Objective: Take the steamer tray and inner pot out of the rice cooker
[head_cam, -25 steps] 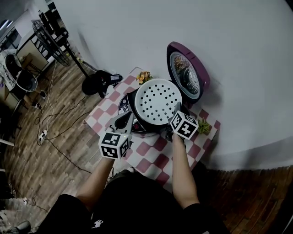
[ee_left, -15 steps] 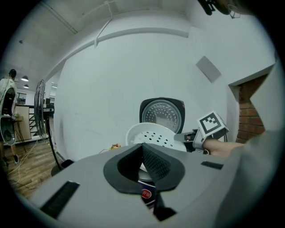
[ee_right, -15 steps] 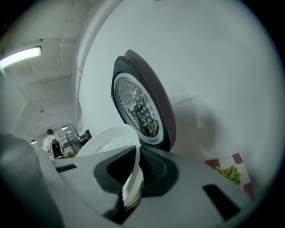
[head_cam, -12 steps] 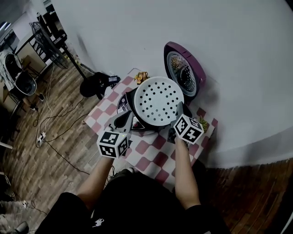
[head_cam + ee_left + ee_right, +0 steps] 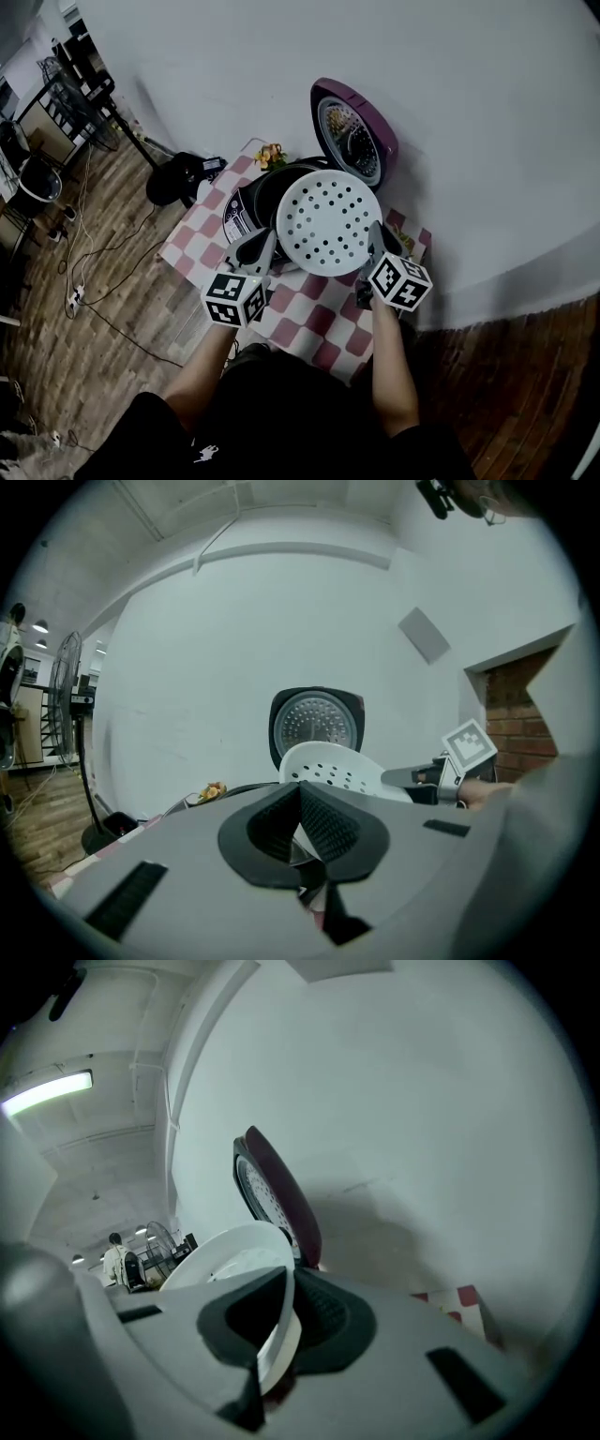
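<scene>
The right claw (image 5: 376, 241) gripped the steamer tray (image 5: 328, 223) by its rim, raised above the rice cooker (image 5: 244, 212). The left claw (image 5: 265, 244) was clenched, seemingly empty. Next, the tray needed setting level on the counter (image 5: 314, 317).

**Soft indoor light, heavy fisheye bend**

In the head view, even light spreads over the pale wall (image 5: 469, 112) without glare. The wooden floor (image 5: 84, 309) at the left is dim, and the corners fall dark. The white tray (image 5: 328, 222) is the brightest thing, crisp and free of blur. Both gripper views are round fisheye pictures with black corners and curved lines. In the right gripper view a strip light (image 5: 47, 1091) glows at the upper left, and a faint shadow lies on the wall beside the lid (image 5: 281, 1194). The near foreground is soft.
</scene>
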Demonstrator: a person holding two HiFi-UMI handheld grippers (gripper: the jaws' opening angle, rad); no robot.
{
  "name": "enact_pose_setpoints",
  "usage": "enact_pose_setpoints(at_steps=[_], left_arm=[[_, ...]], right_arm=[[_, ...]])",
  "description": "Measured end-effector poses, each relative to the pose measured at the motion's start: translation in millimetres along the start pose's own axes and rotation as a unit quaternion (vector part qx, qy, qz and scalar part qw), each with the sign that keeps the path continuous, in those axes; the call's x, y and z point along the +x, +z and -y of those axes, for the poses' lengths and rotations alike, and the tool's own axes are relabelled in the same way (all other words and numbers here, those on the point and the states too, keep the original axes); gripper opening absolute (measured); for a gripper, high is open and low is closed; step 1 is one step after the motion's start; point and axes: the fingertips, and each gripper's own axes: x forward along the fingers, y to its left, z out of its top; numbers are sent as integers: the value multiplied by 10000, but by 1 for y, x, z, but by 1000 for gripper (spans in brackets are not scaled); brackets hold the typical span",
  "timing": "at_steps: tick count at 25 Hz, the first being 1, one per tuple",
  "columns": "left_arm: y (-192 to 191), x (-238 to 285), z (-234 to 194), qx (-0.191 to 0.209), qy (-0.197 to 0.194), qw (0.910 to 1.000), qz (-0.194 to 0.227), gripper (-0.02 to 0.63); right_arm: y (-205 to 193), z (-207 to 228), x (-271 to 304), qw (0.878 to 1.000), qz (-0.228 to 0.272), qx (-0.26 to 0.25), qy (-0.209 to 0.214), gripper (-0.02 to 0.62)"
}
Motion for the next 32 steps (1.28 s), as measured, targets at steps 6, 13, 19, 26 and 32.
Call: enact_pose_setpoints(at_steps=[6, 13, 19, 26, 32], left_arm=[[-12, 8, 21, 3, -206, 9997, -101, 2], [-21, 13, 43, 12, -470, 9987, -171, 3], [-42, 7, 56, 34, -622, 9974, -349, 3], [-78, 0, 63, 210, -746, 9944, -720, 3], [-106, 0, 63, 226, -742, 9919, -1004, 3]], right_arm=[[-4, 31, -29, 9998, -45, -46, -165, 25], [-17, 52, -51, 9997, -212, -44, -143, 25], [-44, 58, -64, 9981, -551, -241, 160, 25], [-91, 73, -85, 9940, -1025, -311, 214, 25], [-123, 83, -88, 9913, -1270, -214, 263, 25]])
